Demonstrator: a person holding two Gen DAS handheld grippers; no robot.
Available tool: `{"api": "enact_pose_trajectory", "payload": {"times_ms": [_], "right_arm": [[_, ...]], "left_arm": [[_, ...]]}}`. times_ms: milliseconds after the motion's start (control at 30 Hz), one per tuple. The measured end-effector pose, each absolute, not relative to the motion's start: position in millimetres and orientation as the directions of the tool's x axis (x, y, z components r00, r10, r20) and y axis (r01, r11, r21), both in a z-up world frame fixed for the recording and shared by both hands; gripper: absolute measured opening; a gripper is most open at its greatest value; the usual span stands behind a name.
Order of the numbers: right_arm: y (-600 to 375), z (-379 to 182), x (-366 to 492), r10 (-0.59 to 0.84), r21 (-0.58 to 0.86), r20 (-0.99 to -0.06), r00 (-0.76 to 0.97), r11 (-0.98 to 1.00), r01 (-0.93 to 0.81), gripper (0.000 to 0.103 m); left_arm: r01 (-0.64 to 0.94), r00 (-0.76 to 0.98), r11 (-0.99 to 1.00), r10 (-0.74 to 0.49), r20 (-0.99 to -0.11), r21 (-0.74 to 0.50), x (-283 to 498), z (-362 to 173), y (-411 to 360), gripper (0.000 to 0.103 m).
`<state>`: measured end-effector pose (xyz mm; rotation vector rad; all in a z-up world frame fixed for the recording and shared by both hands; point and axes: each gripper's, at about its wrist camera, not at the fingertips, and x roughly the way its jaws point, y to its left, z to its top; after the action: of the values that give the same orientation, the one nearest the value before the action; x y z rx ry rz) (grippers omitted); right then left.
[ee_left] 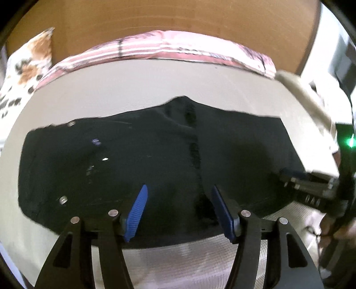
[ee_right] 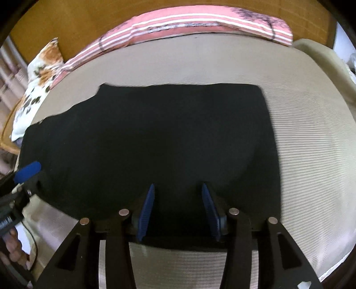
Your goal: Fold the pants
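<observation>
your left gripper [ee_left: 179, 200] points steeply down over the near edge of the pants [ee_left: 133, 155]. its jaws stand apart and released. the blue pads [ee_left: 139, 204] hang clear of the cloth, with nothing pinched between them.

your right gripper [ee_right: 176, 197] also points down at the near edge of the pants [ee_right: 155, 133]. its blue pads [ee_right: 148, 206] are parted, and only dark cloth shows in the gap. no fold is clamped there, so treat this gripper as released too.

each gripper shows at the edge of the other camera's view. in the left wrist view the right gripper [ee_left: 296, 177] enters from the right, over the right end of the pants. in the right wrist view a blue pad of the left gripper [ee_right: 27, 171] shows at the left edge, by the left end of the pants. fingers of a hand [ee_right: 13, 251] appear below it, with a thin dark cable alongside.

the pants are black and lie flat across the middle of the bed [ee_right: 311, 155], on a pale ribbed cover. small metal studs [ee_left: 63, 200] show on the left part of the cloth. a dark seam [ee_left: 193, 144] runs down the middle.

beyond the pants, a pink striped pillow [ee_right: 200, 22] lies along the far edge of the bed. a flowered pillow [ee_right: 42, 73] sits to its left. a brown wooden headboard [ee_left: 178, 15] rises behind both.
</observation>
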<state>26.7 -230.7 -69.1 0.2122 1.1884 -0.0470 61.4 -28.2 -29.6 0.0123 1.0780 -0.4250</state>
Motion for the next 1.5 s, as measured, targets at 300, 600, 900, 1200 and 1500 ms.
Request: {"api": "enact_pose_trajectory", "payload": {"times_ms": [300, 600, 900, 1200, 1500], "right_arm": [[-184, -71, 33, 0.140, 0.171, -0.927, 0.349, 0.983, 0.059, 0.050], [-145, -73, 44, 0.178, 0.180, -0.930, 0.321, 0.983, -0.023, 0.051], [-123, -73, 51, 0.221, 0.213, -0.927, 0.302, 0.975, -0.060, 0.062], [-132, -71, 54, 0.289, 0.300, -0.912, 0.292, 0.954, -0.006, 0.066], [-138, -71, 54, 0.313, 0.337, -0.902, 0.297, 0.941, 0.031, 0.067]], "left_arm": [[0.180, 0.443, 0.960, -0.274, -0.854, -0.215, 64, -23, 29, 0.063], [0.025, 0.436, 0.984, -0.171, -0.883, -0.179, 60, -33, 79, 0.063], [-0.082, 0.429, 0.917, -0.320, -0.845, -0.389, 51, -46, 126, 0.065], [-0.240, 0.455, 0.748, -0.476, -0.752, -0.619, 38, -73, 177, 0.068], [-0.293, 0.479, 0.657, -0.528, -0.701, -0.695, 35, -95, 201, 0.068]]}}
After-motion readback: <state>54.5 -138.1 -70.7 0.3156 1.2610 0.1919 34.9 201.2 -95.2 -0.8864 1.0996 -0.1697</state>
